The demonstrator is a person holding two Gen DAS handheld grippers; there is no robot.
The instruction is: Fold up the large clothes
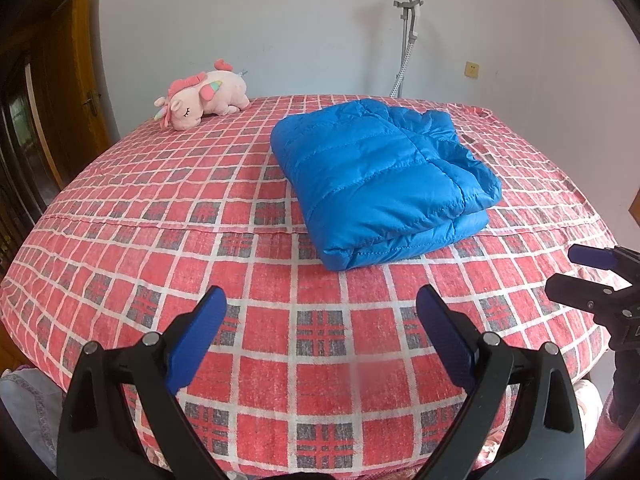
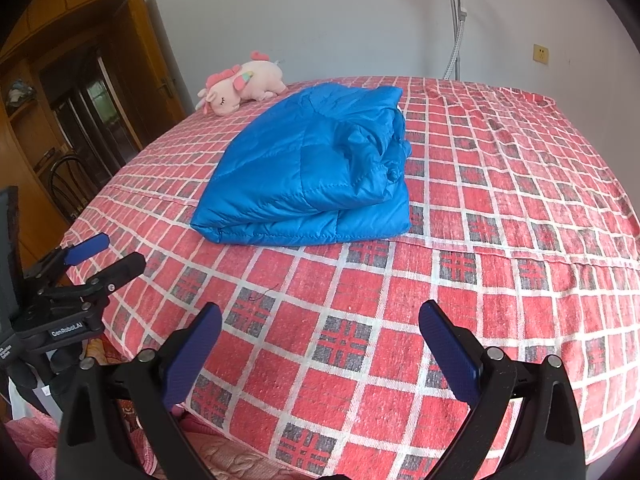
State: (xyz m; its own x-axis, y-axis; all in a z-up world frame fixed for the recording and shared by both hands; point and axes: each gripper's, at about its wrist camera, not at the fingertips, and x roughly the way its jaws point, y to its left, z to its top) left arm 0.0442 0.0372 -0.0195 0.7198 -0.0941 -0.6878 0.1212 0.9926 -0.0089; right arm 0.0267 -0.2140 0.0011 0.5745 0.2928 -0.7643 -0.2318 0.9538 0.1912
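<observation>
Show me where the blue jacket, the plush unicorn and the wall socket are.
blue jacket (image 1: 372, 176): left wrist view, quilted top panel.
plush unicorn (image 1: 188, 110): left wrist view, its face.
wall socket (image 2: 541, 54): right wrist view, plate centre.

place: you're in a home bedroom
bed: your work surface is a bed (image 1: 120, 240) under a red plaid cover
toy: pink plush unicorn (image 1: 202, 96) at the far edge, near the wall
woodwork: wooden door (image 2: 154, 64) and cabinet with glass panes (image 2: 80, 100) on your left
wall: plain white, one socket (image 2: 541, 54)
extra: garment steamer pole (image 1: 408, 36) behind the bed
</observation>
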